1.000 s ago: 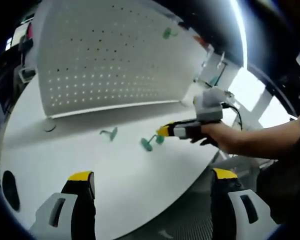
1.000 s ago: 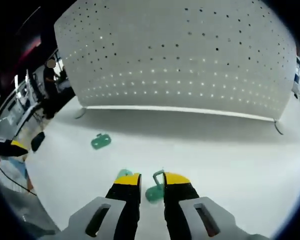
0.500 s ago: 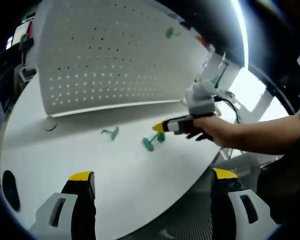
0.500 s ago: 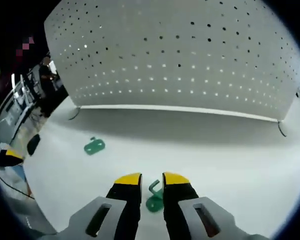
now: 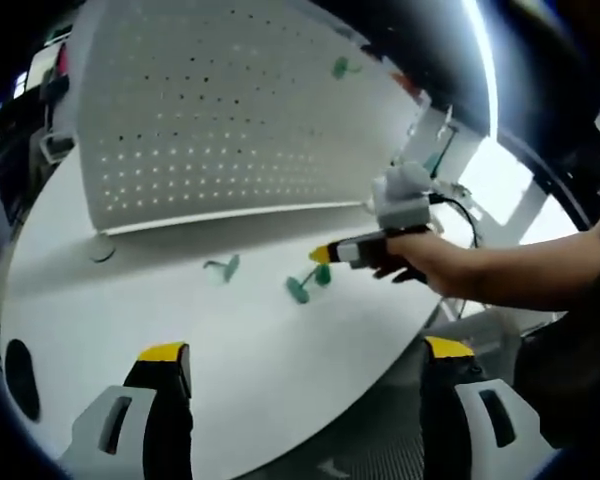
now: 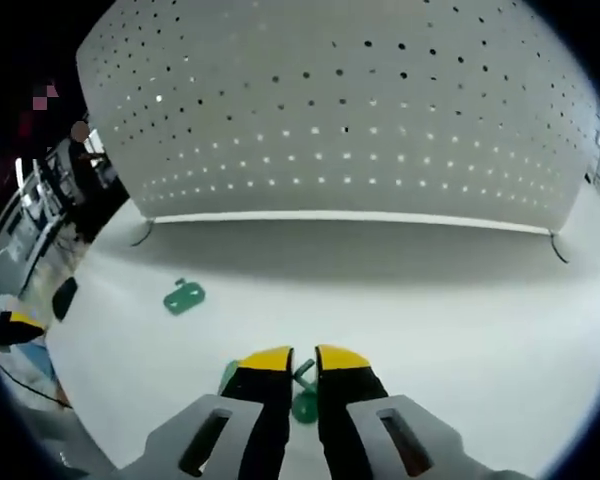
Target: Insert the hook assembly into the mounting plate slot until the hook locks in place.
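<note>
My right tongs (image 6: 292, 358) had nearly closed around a green hook (image 6: 302, 392) on the table (image 6: 460, 320), my left tongs (image 5: 305, 365) hung wide and empty, another hook (image 6: 184, 297) lay beyond, and the pegboard (image 6: 360, 120) awaited insertion.

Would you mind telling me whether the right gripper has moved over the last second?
Yes. In the left gripper view the right gripper has lifted off the table and away from the two hooks, toward the pegboard.
</note>
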Motion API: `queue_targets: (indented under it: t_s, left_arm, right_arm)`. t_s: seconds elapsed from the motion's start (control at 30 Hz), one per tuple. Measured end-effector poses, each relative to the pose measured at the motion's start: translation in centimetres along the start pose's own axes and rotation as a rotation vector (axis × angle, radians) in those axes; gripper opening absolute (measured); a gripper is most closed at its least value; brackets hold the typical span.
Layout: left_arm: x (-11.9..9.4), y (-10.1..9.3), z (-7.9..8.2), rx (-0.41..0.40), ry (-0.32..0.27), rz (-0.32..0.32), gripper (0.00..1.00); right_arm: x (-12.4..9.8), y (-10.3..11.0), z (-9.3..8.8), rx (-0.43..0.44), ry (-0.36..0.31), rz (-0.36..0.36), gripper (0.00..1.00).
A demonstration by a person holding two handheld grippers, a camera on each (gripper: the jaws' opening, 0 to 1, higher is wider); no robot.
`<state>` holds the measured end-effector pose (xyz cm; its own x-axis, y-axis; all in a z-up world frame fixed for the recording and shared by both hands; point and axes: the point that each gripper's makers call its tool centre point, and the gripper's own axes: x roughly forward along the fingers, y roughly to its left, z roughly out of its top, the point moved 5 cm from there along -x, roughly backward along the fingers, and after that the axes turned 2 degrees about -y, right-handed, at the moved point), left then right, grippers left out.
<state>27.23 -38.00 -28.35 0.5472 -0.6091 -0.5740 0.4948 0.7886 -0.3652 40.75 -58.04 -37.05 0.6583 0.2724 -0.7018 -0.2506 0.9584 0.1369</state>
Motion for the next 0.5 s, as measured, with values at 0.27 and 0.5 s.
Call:
queue_targets:
  t_s: [0.27,0.5]
  left_arm:
    - [0.02,-0.10,0.12,-0.002,-0.006,0.000,0.96]
    - [0.03,-0.22,0.31,0.002,-0.009,-0.003,0.96]
  right_arm:
    - [0.26,0.50,-0.09,-0.053,0.026,0.016,0.02]
    - [0.00,0.55,0.03,-0.074,0.021,0.021,0.00]
